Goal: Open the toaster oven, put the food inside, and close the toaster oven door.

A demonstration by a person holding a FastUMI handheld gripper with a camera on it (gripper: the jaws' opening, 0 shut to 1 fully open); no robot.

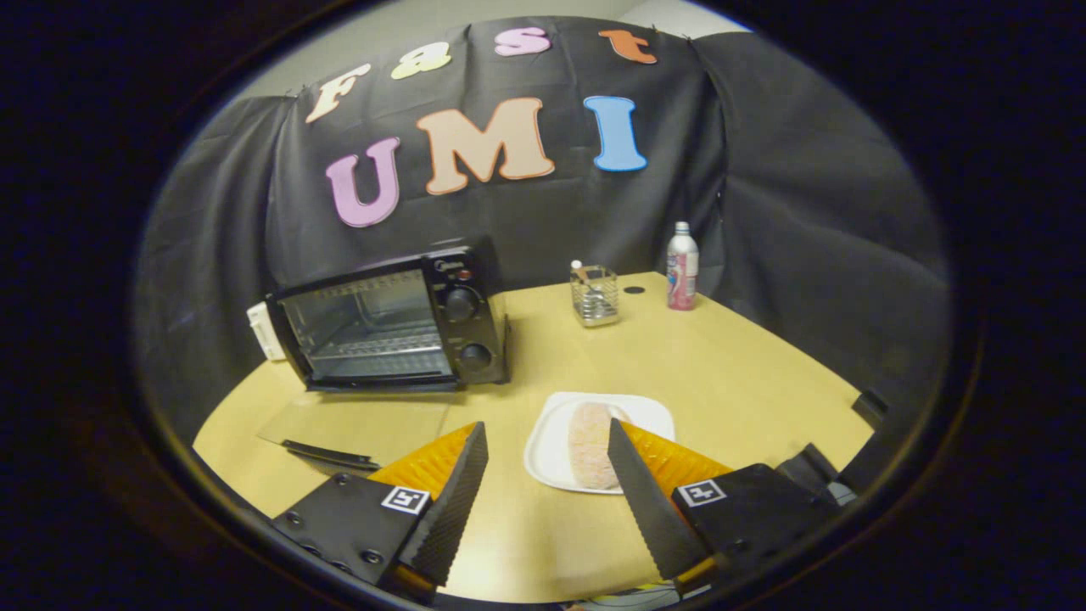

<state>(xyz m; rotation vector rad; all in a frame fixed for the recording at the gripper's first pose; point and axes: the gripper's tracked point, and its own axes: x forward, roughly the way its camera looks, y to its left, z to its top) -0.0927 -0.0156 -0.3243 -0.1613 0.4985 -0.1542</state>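
Two fingers of the hand-held gripper [547, 441] stand wide apart with nothing between them, hovering low over the counter [747, 373]. Just ahead, partly hidden behind the right finger, the food [588, 441], a round pale pastry, lies on a white plate [649, 412]. Far to the left sits the toaster oven [390, 327]; its glass door [356, 424] is already folded down flat onto the counter, the rack inside bare.

So the next step, I judge, is taking hold of the food. The risks come from there. The pastry looks soft, so a hard squeeze could crush or tear it, while a light one may let it slip on the way across. The plate may slide if a finger catches its rim. The lowered door juts out near the gripper's left finger, and a low carry could knock it. A wire basket [596, 295] and a bottle [681, 266] stand far back, well clear.
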